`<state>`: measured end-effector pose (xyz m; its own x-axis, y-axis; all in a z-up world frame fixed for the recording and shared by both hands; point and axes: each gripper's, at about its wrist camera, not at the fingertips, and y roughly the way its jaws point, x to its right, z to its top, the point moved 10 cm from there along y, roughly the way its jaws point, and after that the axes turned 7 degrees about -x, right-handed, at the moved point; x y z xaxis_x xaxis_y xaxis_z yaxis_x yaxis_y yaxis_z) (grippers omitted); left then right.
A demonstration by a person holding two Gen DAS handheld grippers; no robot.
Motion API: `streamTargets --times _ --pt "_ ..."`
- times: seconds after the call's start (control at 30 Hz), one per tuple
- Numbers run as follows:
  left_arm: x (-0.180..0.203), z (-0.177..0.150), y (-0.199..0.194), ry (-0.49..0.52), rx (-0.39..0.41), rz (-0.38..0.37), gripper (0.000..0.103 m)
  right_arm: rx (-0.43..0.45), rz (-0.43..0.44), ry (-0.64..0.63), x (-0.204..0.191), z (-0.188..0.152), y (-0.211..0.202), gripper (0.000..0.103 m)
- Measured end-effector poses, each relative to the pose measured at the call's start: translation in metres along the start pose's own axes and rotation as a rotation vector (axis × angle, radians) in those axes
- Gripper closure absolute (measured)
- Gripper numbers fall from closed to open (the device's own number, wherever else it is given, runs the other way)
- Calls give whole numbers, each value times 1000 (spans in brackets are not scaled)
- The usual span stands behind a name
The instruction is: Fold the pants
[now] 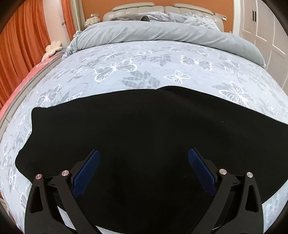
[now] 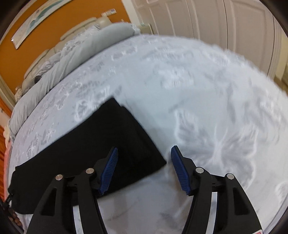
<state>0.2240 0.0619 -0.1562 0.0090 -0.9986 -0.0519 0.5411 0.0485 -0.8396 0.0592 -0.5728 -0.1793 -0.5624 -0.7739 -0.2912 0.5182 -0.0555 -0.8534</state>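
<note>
Black pants (image 1: 126,136) lie flat across the near part of the bed, spread left to right on the butterfly-print cover. My left gripper (image 1: 144,154) hovers over them, open wide, its blue pads (image 1: 88,171) apart with nothing pressed between them. In the right wrist view the pants (image 2: 100,140) show as a long folded band ending in a squared edge. My right gripper (image 2: 144,153) is open above that end, the corner of the cloth lying under the gap between its pads, untouched by them.
The bed cover (image 1: 162,68) stretches far beyond the pants. A rolled grey duvet (image 1: 162,32) and headboard (image 1: 153,8) lie at the far end. Orange curtains (image 1: 23,45) hang left, white wardrobe doors (image 2: 216,21) stand right.
</note>
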Motion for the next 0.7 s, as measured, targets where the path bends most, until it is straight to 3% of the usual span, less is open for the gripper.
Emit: streamTargets --times 0.1,0.2,0.4,0.57,0.63,0.7 --pt "-1 -2 0 -10 -10 -10 6 4 6 20 -9 -1 12 28" --pt "-4 -1 -2 -18 -12 -12 6 -2 -42 30 -16 0 17 24" --pt "-19 2 -6 -90 -24 -61 6 8 -68 95 -16 -4 18 21" --pt "-35 4 -12 -144 -23 -70 6 22 -1 209 -13 -9 12 20" --pt "-38 3 -13 -159 -26 -70 6 28 -23 175 -15 -11 14 24" --pt "-38 1 -13 -164 -35 -77 6 34 -68 119 -18 -11 15 50"
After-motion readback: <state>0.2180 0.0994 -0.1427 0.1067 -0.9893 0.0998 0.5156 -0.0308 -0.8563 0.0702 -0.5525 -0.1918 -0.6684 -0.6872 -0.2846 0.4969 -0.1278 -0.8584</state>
